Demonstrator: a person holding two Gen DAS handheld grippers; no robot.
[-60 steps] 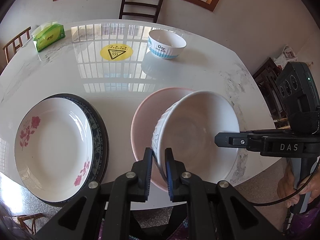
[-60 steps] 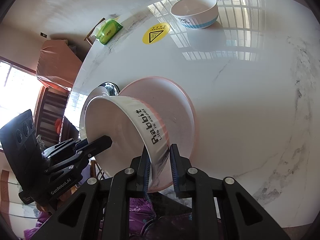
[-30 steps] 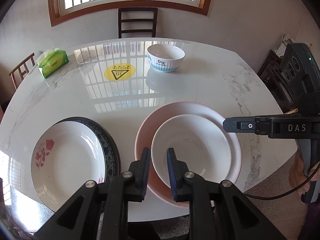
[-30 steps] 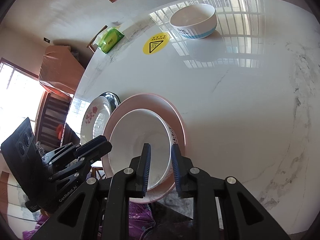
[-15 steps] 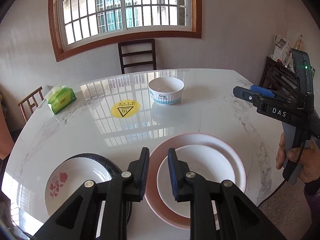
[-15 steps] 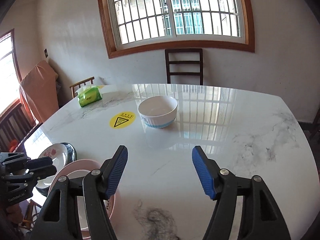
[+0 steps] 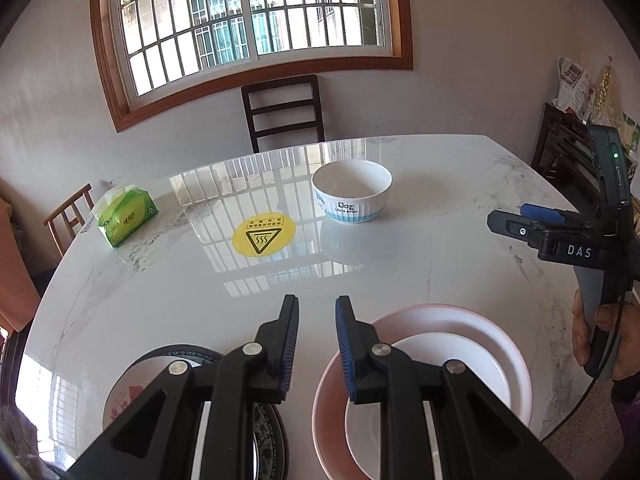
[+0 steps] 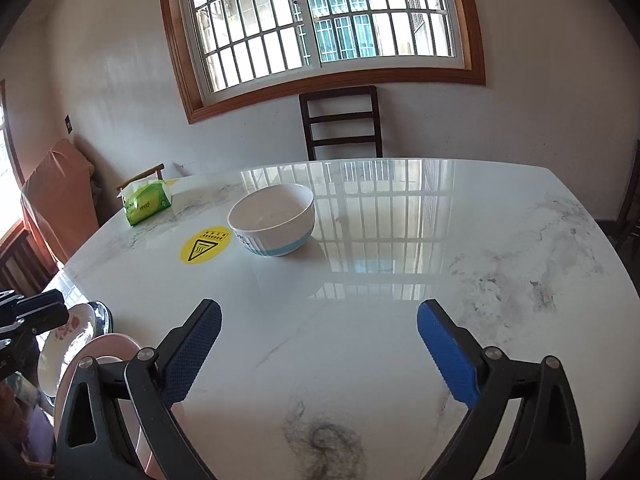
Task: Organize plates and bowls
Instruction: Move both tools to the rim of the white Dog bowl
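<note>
Left wrist view: both grippers are hovering empty over a marble worktop.
Largest first: a pink plate is cradling a white bowl beside stacked plates; a blue-banded bowl is sitting farther back. Right gripper jaws have just been opening wide, holding nothing; left gripper jaws are standing narrowly apart, holding nothing.

Bowl in plate, plate stack left

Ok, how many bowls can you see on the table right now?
2. A blue-banded bowl stands alone at the far middle of the table, by the yellow sticker. A white bowl sits nested in the pink plate at the near edge. Anything nearer is hidden.
</note>
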